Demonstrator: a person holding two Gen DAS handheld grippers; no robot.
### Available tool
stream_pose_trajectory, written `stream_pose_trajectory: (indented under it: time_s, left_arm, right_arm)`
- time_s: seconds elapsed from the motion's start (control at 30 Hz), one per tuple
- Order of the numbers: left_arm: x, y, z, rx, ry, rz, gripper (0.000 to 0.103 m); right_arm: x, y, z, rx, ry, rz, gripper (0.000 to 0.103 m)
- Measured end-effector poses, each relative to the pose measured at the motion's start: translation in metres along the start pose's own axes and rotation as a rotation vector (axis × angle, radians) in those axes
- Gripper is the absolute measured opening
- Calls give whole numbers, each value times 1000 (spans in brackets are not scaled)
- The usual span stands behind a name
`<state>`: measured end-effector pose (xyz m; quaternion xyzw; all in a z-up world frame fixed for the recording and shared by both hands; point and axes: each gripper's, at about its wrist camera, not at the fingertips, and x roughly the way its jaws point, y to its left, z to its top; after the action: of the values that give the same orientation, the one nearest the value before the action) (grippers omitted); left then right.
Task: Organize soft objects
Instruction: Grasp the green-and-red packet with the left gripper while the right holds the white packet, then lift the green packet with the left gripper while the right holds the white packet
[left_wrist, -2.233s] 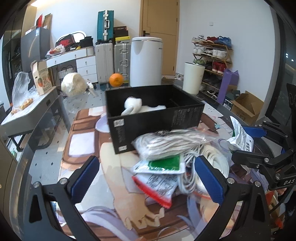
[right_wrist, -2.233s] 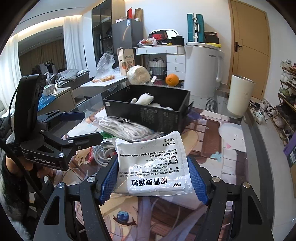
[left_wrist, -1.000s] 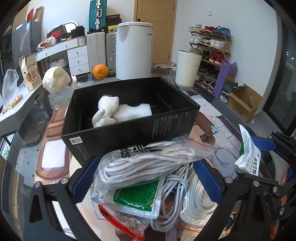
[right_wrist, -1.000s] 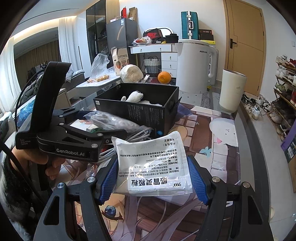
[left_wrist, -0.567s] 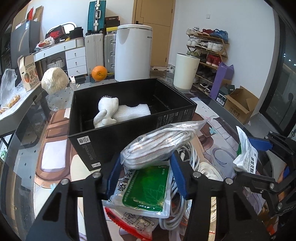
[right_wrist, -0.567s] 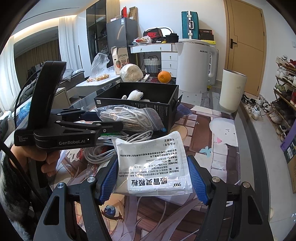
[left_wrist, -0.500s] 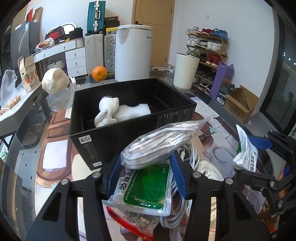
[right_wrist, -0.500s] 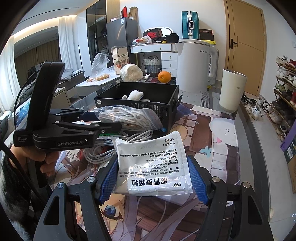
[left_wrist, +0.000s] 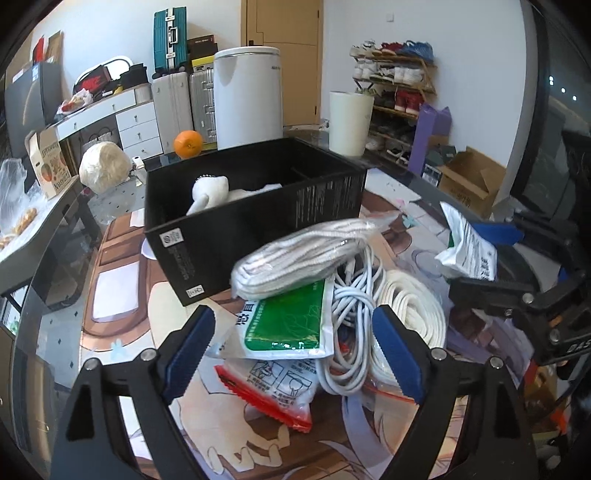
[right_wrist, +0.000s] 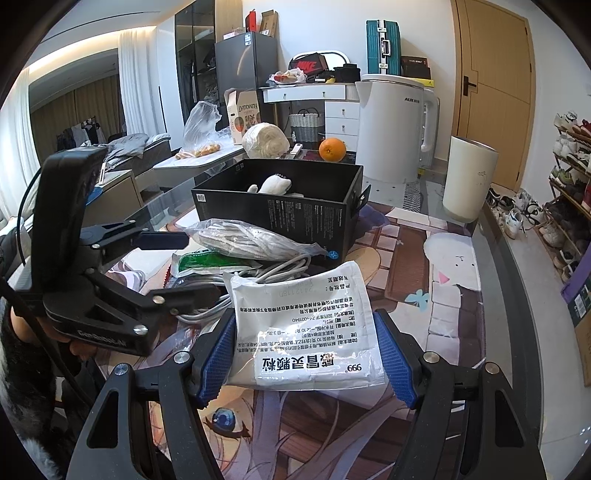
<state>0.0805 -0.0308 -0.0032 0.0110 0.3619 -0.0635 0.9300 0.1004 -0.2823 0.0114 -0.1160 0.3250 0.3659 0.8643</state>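
My left gripper is open and empty, just short of a heap of soft goods on the table. On top of the heap lies a clear bag of white rope, over a green-and-white packet, a red-edged packet, a white cable coil and a rope coil. My right gripper is shut on a white medicine packet and holds it above the table. A black box behind the heap holds a white plush toy.
An orange, a round white bundle and a white cylinder bin stand beyond the box. The glass table edge curves at left. The right gripper shows at right in the left wrist view.
My left gripper had closed on the rope bag and raised it slightly; now it has opened and pulled back, and the bag lies on the heap. The right gripper stays still with its packet.
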Motion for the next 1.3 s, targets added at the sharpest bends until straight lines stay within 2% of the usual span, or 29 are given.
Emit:
stream_pose_trajectory:
  time_s: [0.13,0.3,0.4,0.43,0.5,0.6,1.17,1.3]
  left_arm:
    - [4,3,1,-29,17,-20,87]
    - [9,21,4,-134,23,-73,85]
    - [15,25,3,-157,43,-81,76]
    - [15,25,3,-157,43,-88,70]
    - [13,23,2,-147,31,-104,66]
    - [10,21,0,-129,17,-116,53]
    - [-19,32,-16,-142,-16,-99,52]
    - [-25,39,-23,-159,-15,-99,57]
  right_arm:
    - [0,-1,0,1,1,-1,73]
    - [1,0,-1,-2,4,2,73]
    - [1,0,-1,-4,4,3,73]
    - [1,0,-1,-3,5,4,73]
    - [1,1,-1,-5,5,3,73]
    - [1,1,-1,-5,4,3,73]
    - [4,6,0,-15,7,12,73]
    - [5,9,0,-22,12,13,73]
